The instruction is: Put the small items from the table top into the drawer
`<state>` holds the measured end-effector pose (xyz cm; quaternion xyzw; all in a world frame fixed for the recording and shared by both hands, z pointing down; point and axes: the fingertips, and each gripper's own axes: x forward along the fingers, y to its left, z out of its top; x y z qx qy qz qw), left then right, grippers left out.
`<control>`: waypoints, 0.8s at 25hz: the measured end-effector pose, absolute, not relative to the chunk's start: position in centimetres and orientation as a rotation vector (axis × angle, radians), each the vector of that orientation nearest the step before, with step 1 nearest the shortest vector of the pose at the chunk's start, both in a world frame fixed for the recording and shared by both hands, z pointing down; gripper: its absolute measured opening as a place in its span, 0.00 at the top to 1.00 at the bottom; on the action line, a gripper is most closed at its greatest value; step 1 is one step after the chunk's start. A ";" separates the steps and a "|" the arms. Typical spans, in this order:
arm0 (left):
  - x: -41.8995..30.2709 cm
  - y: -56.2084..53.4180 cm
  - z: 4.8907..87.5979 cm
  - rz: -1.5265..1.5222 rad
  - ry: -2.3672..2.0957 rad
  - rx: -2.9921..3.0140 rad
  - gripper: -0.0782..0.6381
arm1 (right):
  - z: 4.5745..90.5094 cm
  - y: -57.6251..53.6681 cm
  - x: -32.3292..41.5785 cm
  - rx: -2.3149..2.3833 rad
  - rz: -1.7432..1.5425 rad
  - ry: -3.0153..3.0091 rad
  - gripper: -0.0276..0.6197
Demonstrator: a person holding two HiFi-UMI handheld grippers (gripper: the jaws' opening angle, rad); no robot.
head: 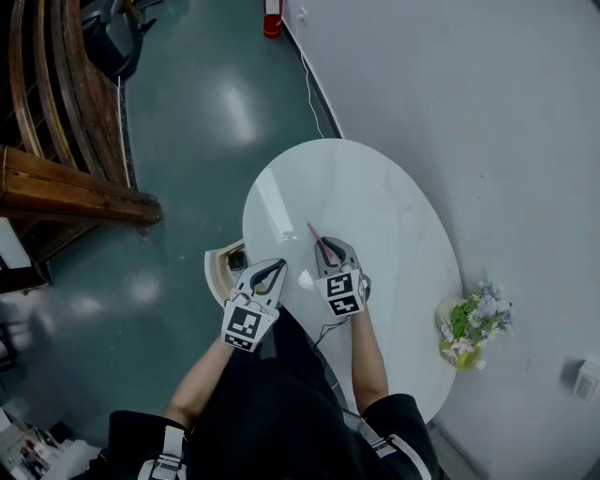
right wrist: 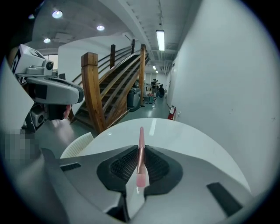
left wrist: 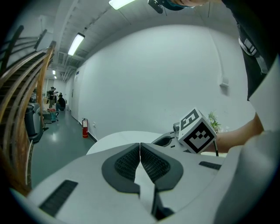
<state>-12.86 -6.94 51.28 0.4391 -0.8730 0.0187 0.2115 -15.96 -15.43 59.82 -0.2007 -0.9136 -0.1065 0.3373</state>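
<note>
Holding gripper (right): the right gripper is clenched on the pink pen; both ribbed pads press its lower shaft from either side.
Pink pen: slim and straight, it runs along the line of the jaws. Its rear end shows just behind the pads, and its longer part sticks out past the fingertips toward the upper middle of the right gripper view.
Pen in the head view: the pink pen points to the upper left from the right gripper, near the middle of the frame.
Pen and table: it is over the white oval table; whether its tip touches the top I cannot tell.
Left gripper: the left gripper has its jaws pressed together with nothing between them. In the head view the left gripper sits just left of the right one, at the table's left edge.
Drawer: a white ribbed drawer stands open at the table's left edge, just left of the left gripper. A small dark thing lies inside, too small to name. The pen is apart from the drawer, to its right.
Flowers: a pot of flowers stands at the table's right rim, well apart from both grippers.
Surroundings: a wooden staircase is at the upper left and a red fire extinguisher at the top edge.
</note>
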 end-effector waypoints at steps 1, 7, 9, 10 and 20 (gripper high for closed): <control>-12.6 -6.6 50.7 0.051 -2.435 1.223 0.86 | 59.0 -14.9 -15.8 -0.524 -0.271 -2.397 0.86; -10.8 -3.7 47.6 0.051 -2.491 1.219 0.86 | 54.7 -11.6 -14.0 -0.526 -0.257 -2.480 0.86; -10.4 -2.5 46.8 0.054 -2.511 1.210 0.86 | 53.3 -10.5 -13.5 -0.530 -0.263 -2.507 0.86; -10.2 -1.9 46.4 0.055 -2.520 1.206 0.86 | 52.6 -9.9 -13.3 -0.531 -0.265 -2.518 0.86; -7.6 5.4 43.8 0.060 -2.600 1.147 0.86 | 48.5 -4.3 -10.3 -0.524 -0.233 -2.598 0.86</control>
